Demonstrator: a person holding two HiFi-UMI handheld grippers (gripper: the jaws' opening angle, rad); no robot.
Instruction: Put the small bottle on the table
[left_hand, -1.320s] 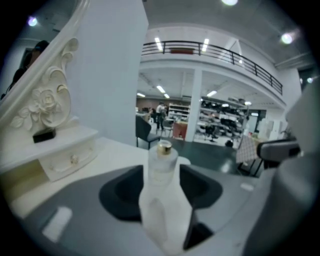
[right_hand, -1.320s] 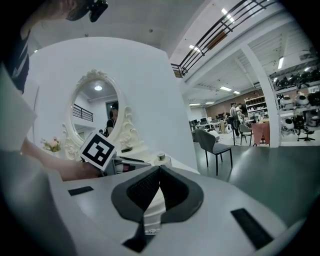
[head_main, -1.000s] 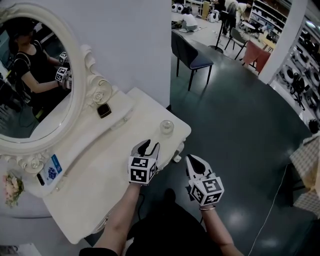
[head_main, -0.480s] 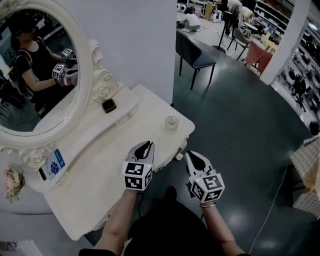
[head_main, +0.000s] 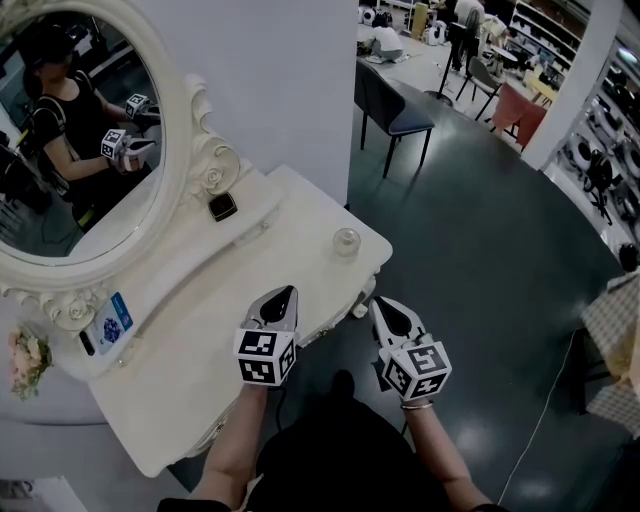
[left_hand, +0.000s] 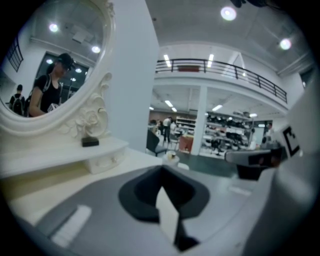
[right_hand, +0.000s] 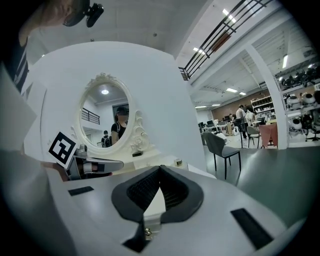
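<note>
The small bottle, a squat clear glass one with a round stopper, stands on the white dressing table near its far right corner. It also shows small in the left gripper view and the right gripper view. My left gripper hovers over the table's front edge, well short of the bottle, jaws shut and empty. My right gripper hangs beside it over the dark floor, off the table, also shut with nothing in it.
An oval mirror in a carved white frame backs the table. A small black box sits on the raised shelf, a blue-and-white packet leans at the left, and flowers are beside it. A dark chair stands beyond.
The left gripper's jaws have closed with nothing in them, and it has drawn back a little toward me. The right gripper has barely moved. The bottle stays where it was.
</note>
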